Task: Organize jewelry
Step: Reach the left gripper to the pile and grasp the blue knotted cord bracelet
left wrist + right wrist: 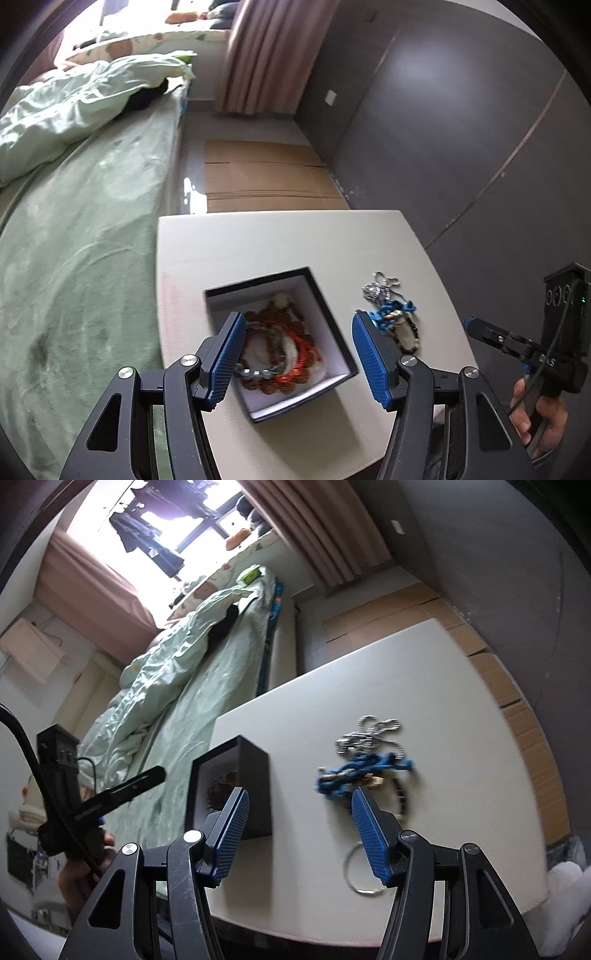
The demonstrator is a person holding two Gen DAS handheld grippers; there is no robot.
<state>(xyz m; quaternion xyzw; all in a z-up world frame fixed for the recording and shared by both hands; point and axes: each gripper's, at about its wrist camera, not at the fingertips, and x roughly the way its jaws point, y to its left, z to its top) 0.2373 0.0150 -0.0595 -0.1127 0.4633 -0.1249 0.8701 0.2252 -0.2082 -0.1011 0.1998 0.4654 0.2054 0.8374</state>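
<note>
My claw pads (pixel 369 354) are ribbed blue plastic; the table (pixel 258 240) is smooth matt white; the chain (pixel 369 731) is shiny metal.

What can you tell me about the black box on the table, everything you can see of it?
The box is small and square, black outside with a white lining, apparently stiff card. It has no lid on and sits open side up, flat on the white table, turned at an angle to the table's edges. Inside lies a tangle of bracelets: brown beads, orange cord, pale and greenish pieces. The left gripper hangs open above it, not visibly touching. More jewelry lies apart on the table to its right.
</note>
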